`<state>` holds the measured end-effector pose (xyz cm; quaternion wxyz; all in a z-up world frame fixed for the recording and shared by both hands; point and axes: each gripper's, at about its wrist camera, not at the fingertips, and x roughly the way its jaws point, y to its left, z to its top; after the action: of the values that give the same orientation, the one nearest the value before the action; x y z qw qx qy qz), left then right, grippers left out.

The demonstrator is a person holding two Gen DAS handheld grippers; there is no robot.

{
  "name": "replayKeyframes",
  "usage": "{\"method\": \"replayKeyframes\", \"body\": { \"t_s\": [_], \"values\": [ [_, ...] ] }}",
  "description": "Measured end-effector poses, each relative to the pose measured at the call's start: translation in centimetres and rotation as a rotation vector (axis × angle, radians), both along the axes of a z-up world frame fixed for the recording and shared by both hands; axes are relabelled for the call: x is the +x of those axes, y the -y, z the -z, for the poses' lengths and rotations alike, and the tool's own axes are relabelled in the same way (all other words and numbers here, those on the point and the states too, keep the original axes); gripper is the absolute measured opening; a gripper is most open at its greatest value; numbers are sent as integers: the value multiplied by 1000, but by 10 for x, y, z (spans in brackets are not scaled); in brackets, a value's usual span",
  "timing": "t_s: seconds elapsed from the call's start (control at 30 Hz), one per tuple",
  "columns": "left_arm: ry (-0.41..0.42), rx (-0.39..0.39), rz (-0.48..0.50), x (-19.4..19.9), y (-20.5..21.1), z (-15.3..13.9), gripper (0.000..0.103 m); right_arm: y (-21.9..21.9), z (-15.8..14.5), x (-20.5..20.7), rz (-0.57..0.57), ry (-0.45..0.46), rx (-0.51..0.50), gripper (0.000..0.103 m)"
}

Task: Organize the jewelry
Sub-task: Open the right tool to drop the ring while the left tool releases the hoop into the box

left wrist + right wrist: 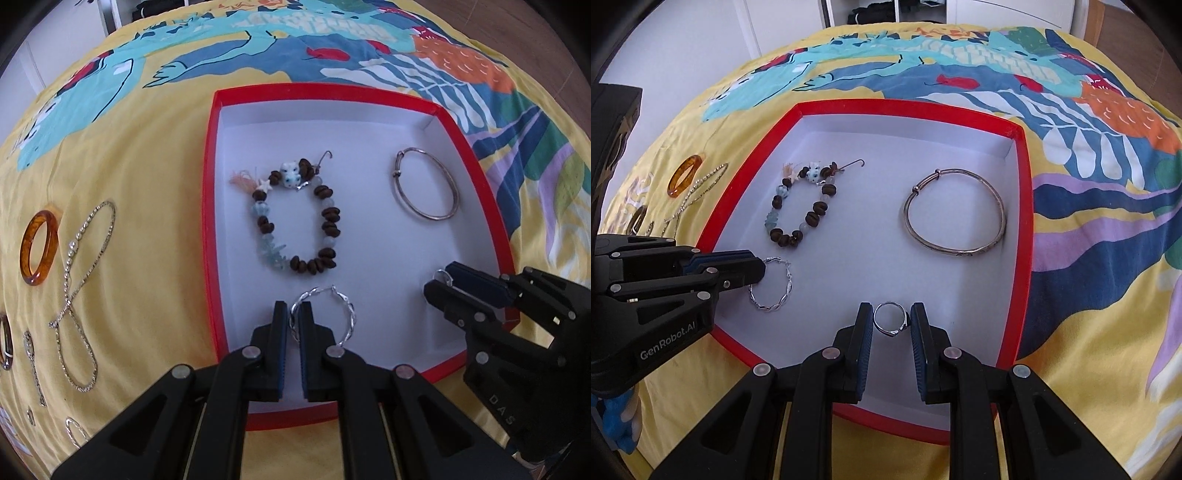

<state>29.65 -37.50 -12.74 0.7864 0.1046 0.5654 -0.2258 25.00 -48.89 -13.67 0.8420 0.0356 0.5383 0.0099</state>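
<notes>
A red box with a white floor [399, 258] [849, 192] lies on the patterned cloth. In it are a beaded bracelet [328, 225] [816, 218] and a metal bangle [406, 201] [997, 236]. My left gripper [294, 314] [762, 271] is shut on a twisted silver hoop [349, 317] [785, 291] low over the box floor. My right gripper [891, 319] [439, 278] is shut on a small silver ring [886, 328] [440, 274] just above the floor near the front wall.
Left of the box on the yellow cloth lie an amber ring [37, 247] [685, 175], a silver chain [79, 295] [701, 188], a dark ring [5, 343] and small silver pieces [33, 369]. White cupboards stand beyond the bed.
</notes>
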Motion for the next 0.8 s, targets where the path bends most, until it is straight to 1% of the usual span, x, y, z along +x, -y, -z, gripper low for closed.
{"method": "replayKeyframes", "body": {
  "t_s": [0.13, 0.2, 0.3, 0.37, 0.47, 0.57, 0.7, 0.8],
  "values": [
    [3, -8, 0, -1, -3, -4, 7, 1, -3, -1, 10, -3, 2, 21],
    [4, -14, -3, -2, -5, -7, 7, 2, -7, -3, 13, 7, 1, 23],
    [9, -34, 6, -7, -7, -19, 7, 4, -19, -10, 19, 28, -5, 29],
    [25, -36, 12, -11, -8, -29, 7, 5, -30, -16, 28, 45, -16, 29],
    [53, -55, 22, -19, -12, -52, 8, 10, -51, -28, 47, 74, -23, 30],
    [106, -86, 11, -28, -26, -84, 8, 13, -79, -43, 70, 119, -31, 30],
    [184, -135, -48, -39, -64, -131, 8, 15, -120, -67, 112, 192, -13, 34],
    [240, -134, -73, -52, -95, -159, 8, 6, -146, -83, 129, 244, 13, 34]
  ]
}}
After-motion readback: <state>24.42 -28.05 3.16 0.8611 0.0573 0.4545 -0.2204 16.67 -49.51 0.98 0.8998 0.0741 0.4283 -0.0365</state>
